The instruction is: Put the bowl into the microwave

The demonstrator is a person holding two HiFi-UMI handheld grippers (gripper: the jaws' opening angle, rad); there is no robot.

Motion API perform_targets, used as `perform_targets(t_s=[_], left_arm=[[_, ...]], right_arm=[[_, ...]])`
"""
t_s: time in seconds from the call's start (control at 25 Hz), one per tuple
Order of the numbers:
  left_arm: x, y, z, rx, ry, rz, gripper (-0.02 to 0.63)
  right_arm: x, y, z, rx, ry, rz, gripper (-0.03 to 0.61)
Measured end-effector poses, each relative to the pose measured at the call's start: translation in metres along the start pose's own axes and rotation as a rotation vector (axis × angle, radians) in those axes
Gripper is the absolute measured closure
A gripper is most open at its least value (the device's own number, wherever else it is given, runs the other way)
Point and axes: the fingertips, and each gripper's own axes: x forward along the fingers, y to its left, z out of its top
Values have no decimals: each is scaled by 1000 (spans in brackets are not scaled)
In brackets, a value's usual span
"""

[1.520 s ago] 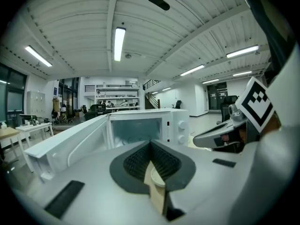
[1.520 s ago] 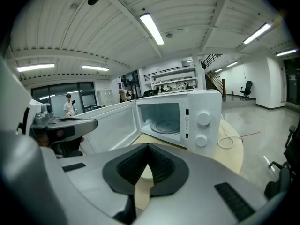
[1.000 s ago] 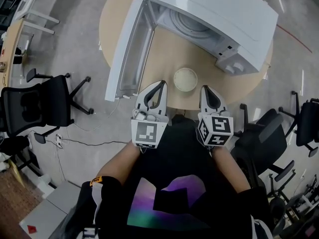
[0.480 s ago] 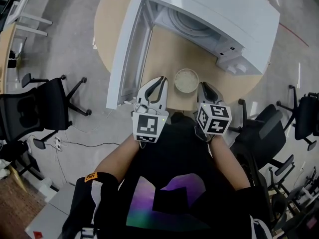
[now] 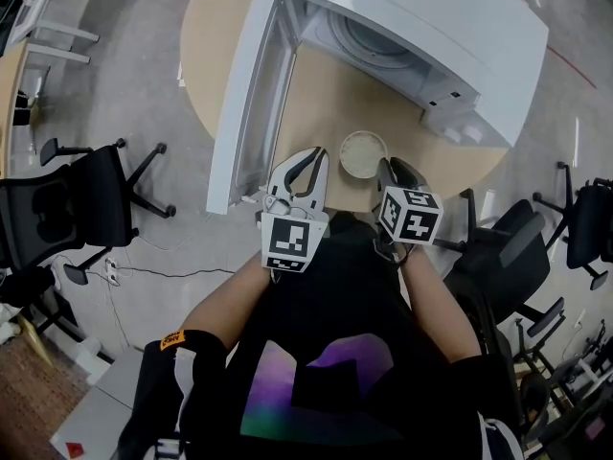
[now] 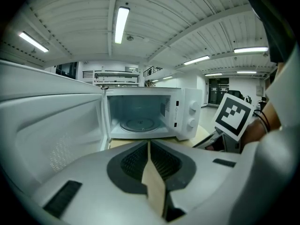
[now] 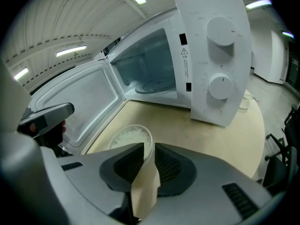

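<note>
Grey floor lies around a round wooden bench [image 5: 321,94], which fills the upper middle of the head view. On it stands the white microwave [image 5: 431,22], and its door [image 5: 244,103] is swung fully open toward the left of the frame. The cavity looks empty, with only the glass plate [image 6: 137,124] inside.

The bowl [image 5: 363,153] is not yet in the microwave. It sits on the bench just in front of the open cavity, near the lower edge of the bench, and something white like rice is in it.

The right tool [image 5: 393,169] is at the bowl's right side. In the right gripper view its jaws stand a narrow way apart, with the bowl's rim showing in the gap. I judge that it is placed for the grasp but is not clamped yet. The left tool [image 5: 308,157] is beside the bowl on the left, apart from it. Its jaws are together at the tips and hold nothing.

So only the opening of the door is done. The grasp, the lift and the placing inside are all left.
</note>
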Motion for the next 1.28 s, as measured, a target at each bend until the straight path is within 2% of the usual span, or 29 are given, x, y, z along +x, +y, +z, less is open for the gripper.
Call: perform_targets(t_s=[0.48, 0.96, 1.28], left_arm=[[7, 0, -3, 1, 14, -20, 568], [10, 5, -3, -1, 21, -36, 568], [9, 6, 0, -7, 12, -53, 568]], right_arm=[[17, -6, -3, 204, 42, 37, 520], [20, -9, 0, 307, 68, 5, 546], [20, -5, 10, 374, 33, -2, 546]])
